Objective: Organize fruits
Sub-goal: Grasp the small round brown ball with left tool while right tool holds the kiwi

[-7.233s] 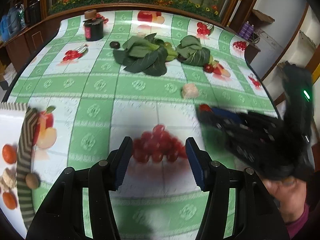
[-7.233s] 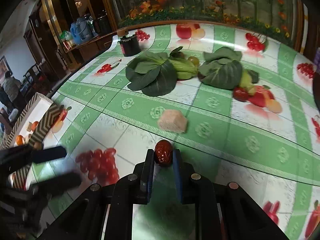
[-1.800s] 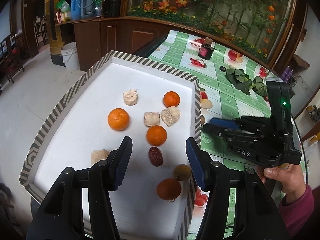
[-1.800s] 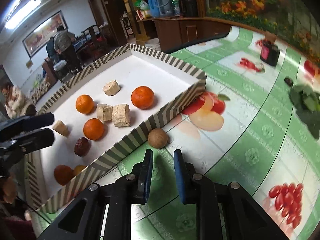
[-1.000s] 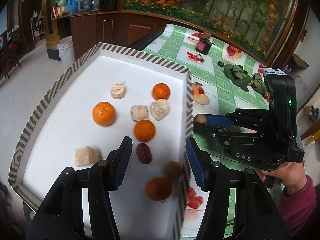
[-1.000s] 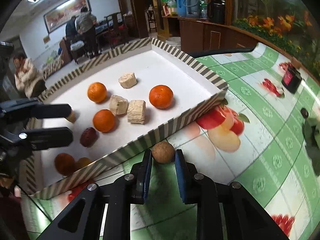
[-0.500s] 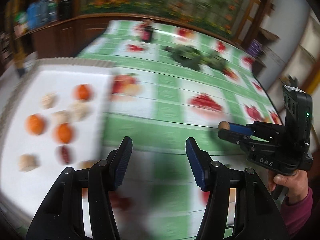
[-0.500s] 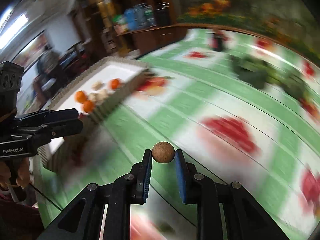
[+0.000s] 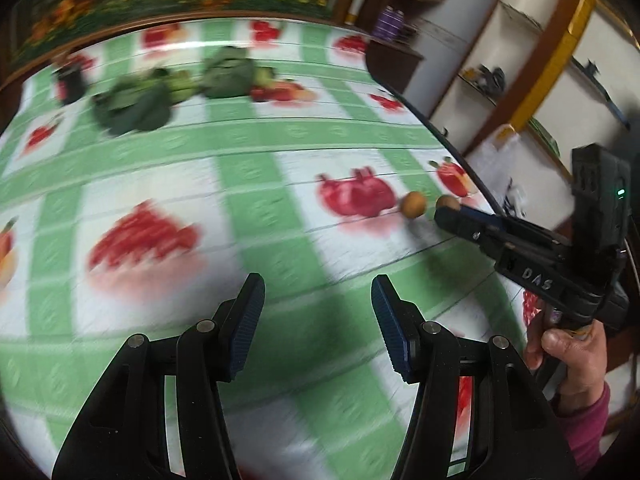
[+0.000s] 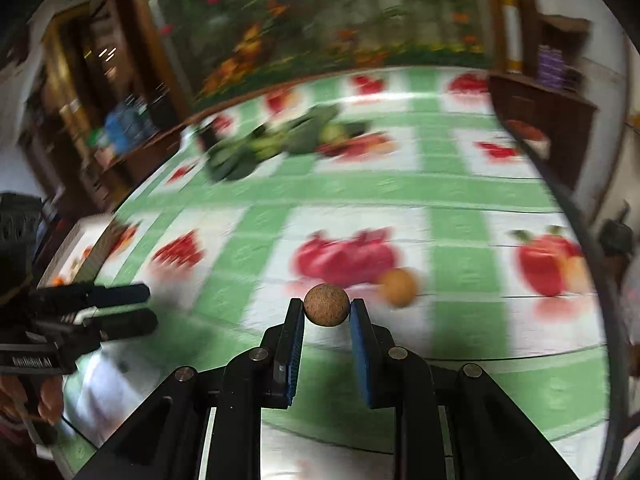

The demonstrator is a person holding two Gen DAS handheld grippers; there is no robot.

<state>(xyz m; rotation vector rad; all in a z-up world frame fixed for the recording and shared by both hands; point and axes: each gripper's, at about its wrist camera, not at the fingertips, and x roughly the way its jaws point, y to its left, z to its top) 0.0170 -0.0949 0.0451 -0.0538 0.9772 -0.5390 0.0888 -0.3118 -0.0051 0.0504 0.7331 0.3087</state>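
My right gripper [image 10: 326, 314] is shut on a small round brown fruit [image 10: 326, 305], held above the green-and-white tablecloth; the gripper [image 9: 442, 213] and its brown fruit [image 9: 447, 202] also show at the right of the left wrist view. A second round tan fruit [image 10: 398, 287] lies on the cloth just right of my fingertips, beside a printed pomegranate; it also shows in the left wrist view [image 9: 414, 205]. My left gripper [image 9: 318, 320] is open and empty over the cloth, and shows at the left of the right wrist view [image 10: 144, 308]. Both views are blurred.
Leafy green vegetables [image 9: 132, 102] and a dark jar [image 9: 70, 80] sit at the far side of the table. The white striped tray [image 10: 76, 252] with oranges is at the left edge. The table's right edge [image 9: 460, 152] borders shelves.
Both grippers have swung right along the table, away from the tray. The right gripper still holds the brown fruit and has come close to a second tan fruit on the cloth.
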